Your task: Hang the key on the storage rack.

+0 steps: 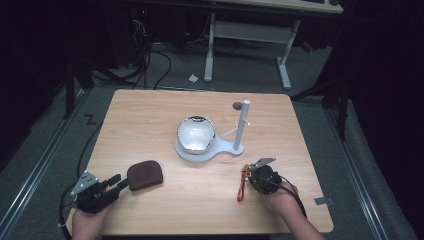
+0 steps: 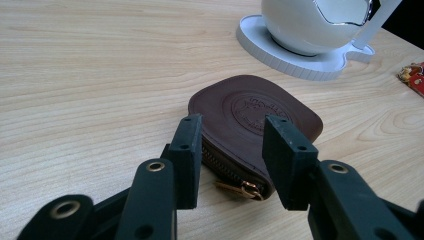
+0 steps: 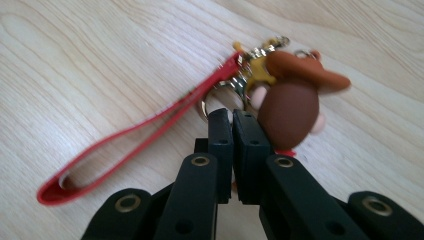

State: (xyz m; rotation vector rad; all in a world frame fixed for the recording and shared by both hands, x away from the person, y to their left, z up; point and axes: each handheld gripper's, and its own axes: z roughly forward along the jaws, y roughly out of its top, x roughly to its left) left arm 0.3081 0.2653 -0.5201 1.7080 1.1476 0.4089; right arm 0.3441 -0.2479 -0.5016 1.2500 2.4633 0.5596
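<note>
Black jaws of my right gripper (image 3: 232, 117) pinch shut, seemingly on the keychain (image 3: 287, 102) ring, for lifting; my left gripper (image 2: 235, 145), half open, straddles the brown pouch (image 2: 255, 112) lower left on the surface (image 1: 200, 200).

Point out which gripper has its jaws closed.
The right gripper: its jaws are nearly together beside the keychain. The left gripper stands open around the brown pouch.

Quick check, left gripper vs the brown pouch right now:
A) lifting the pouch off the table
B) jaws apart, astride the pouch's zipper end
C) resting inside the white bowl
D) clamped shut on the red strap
B: in the left gripper view the left gripper has its jaws apart on either side of the zipper end of the brown pouch, which lies flat on the table.
</note>
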